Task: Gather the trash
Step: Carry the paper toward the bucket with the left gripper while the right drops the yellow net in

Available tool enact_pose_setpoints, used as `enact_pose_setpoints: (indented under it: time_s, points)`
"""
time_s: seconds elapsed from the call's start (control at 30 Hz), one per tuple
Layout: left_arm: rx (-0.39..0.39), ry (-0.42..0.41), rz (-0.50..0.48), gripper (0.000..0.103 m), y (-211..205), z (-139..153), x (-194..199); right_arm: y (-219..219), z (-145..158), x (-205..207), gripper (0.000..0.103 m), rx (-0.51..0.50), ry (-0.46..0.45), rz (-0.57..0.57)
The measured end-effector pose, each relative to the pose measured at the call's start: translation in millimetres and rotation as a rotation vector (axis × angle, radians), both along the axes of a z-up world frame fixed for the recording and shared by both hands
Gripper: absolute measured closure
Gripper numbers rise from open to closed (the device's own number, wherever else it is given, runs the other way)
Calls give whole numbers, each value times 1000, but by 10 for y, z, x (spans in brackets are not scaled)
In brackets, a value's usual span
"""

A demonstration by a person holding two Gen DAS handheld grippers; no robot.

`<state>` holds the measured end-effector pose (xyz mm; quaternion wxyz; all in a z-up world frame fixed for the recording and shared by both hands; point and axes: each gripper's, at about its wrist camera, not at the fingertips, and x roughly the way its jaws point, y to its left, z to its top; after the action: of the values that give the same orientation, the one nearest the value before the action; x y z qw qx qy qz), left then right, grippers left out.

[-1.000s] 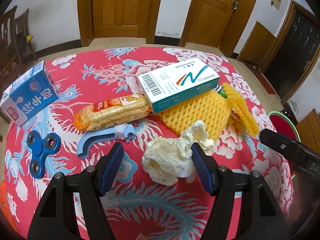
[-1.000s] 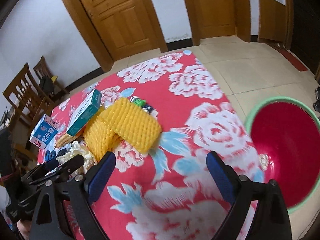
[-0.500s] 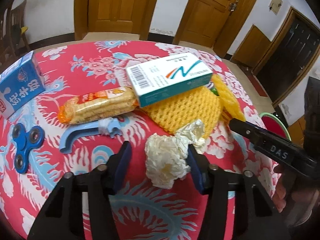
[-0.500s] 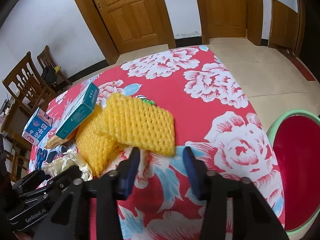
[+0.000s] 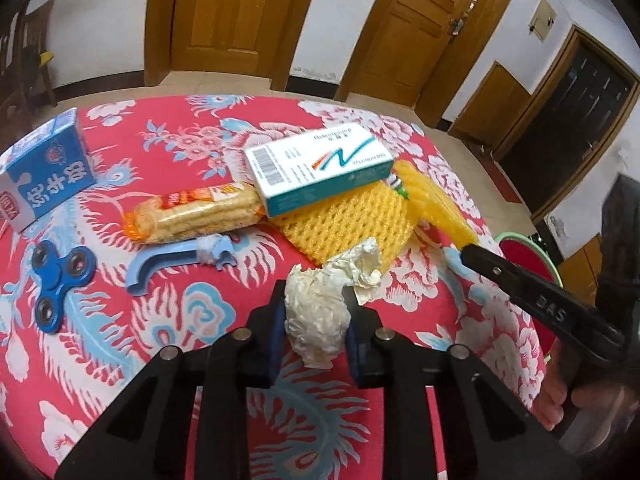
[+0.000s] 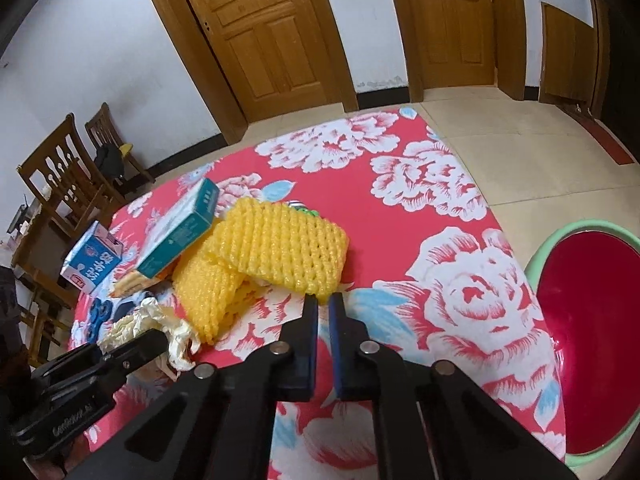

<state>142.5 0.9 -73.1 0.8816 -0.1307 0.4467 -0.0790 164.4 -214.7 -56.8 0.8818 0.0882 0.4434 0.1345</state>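
Grasping is in hand: the left gripper [image 5: 314, 322], jaws just closing, pinches the tissue wad [image 5: 320, 312] beside the foam net [image 6: 280, 252]; the right gripper [image 6: 323, 304], jaws just closed, nips that net's near edge. Next: lift both toward the bin [image 6: 592, 364], right of the net.

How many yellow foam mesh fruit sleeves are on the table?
2. One yellow foam mesh sleeve overlaps the other; the lower one lies partly beneath it and the teal-and-white box. More might be hidden underneath.
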Motion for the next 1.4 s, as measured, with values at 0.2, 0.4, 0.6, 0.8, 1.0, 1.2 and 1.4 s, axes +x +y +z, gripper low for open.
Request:
enact_pose_setpoints:
  time_s: [0.2,0.4,0.6,0.8,1.0,1.2,1.4]
  points:
    - [-15,-38,20,78,55,152,-98,-101,163,-201,97,34,-47,-17]
    - [-29,-75,1,78,4,315,-199,-232,277,-388,97,60,-80,-44]
    - [-54,-101,-39,78,-76,462,-322,-420,342,-540,97,83,-100,-89]
    - [-57,-128,-68,78,-189,574,-401,-645,385,-694,97,107,-117,-143]
    - [-58,-141,-98,78,-323,647,-446,-904,401,-835,97,129,-124,-197]
    - [-39,-135,-135,78,-519,640,-454,-1157,372,-987,97,139,-126,-253]
    - [-24,-119,-184,78,-775,621,-424,-1434,297,-1101,96,150,-116,-319]
